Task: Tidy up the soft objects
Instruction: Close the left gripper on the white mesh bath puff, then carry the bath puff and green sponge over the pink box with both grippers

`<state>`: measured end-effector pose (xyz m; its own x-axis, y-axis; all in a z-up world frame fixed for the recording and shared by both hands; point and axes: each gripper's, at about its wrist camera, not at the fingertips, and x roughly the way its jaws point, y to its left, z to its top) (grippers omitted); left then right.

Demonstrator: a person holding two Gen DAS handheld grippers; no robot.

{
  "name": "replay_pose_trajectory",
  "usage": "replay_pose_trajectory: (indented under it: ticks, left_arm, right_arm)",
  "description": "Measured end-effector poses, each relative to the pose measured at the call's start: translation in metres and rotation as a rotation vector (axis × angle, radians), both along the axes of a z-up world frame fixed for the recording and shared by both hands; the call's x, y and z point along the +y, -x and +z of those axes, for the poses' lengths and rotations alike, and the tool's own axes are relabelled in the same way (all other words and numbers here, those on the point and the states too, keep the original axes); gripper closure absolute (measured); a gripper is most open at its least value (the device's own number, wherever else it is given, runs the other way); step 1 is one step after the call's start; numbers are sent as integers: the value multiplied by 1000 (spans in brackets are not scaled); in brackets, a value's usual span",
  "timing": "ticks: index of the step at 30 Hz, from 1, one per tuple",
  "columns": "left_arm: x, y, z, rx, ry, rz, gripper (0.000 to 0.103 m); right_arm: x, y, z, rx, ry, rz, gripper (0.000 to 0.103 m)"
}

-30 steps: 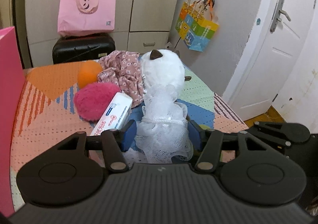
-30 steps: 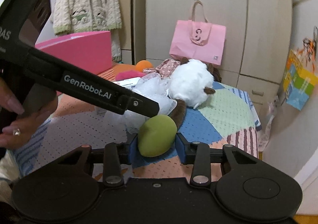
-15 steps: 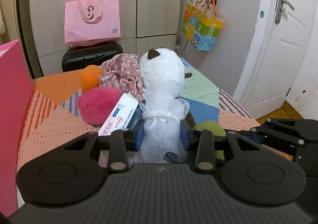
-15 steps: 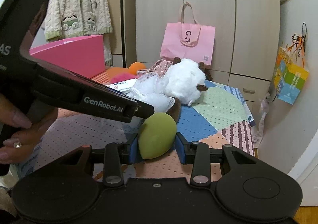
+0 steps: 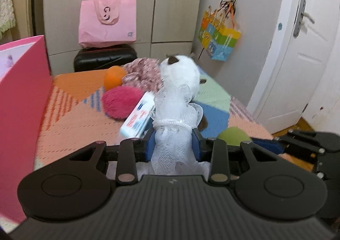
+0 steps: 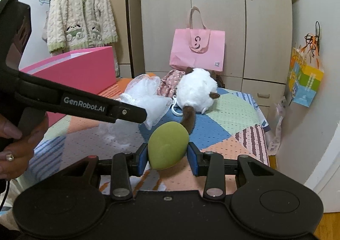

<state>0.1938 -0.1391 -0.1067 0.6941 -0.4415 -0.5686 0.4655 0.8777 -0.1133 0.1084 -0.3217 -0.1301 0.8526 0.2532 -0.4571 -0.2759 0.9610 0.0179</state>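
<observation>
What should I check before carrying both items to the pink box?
1. Left gripper jaws closed on the white mesh pouf: ok.
2. Right gripper jaws closed on the green sponge: ok.
3. Pouf lifted free of the white plush toy: cannot tell.
4. Pink box open at the top: ok.
5. Room inside the box: cannot tell, interior hidden.
6. Left gripper crossing in front of the right one, so the paths may clash: not ok.

Beige wardrobe (image 6: 212,16), white door (image 5: 297,48), patchwork bed (image 6: 233,116)
</observation>
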Motion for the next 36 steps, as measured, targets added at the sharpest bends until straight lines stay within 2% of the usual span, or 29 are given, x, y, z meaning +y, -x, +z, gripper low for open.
replay_pose_trajectory:
  ticks: [4, 17, 22, 27, 36]
  left_arm:
    - [11, 12, 4, 0, -12, 12, 69]
    - [43, 51, 22, -26, 8, 48, 69]
    - [60, 59, 24, 41, 45, 39, 69]
    - [80, 71, 23, 91, 67, 22, 69]
    - [136, 88, 43, 164, 134, -11, 69]
  right_arm:
    - [8, 10, 4, 15, 23, 4, 59]
    - [22, 35, 8, 60, -46, 62, 59]
    - [30, 44, 15, 64, -71, 100, 59]
    - [37, 47, 15, 140, -171, 153, 59]
    - [62, 42, 34, 199, -177, 271, 59]
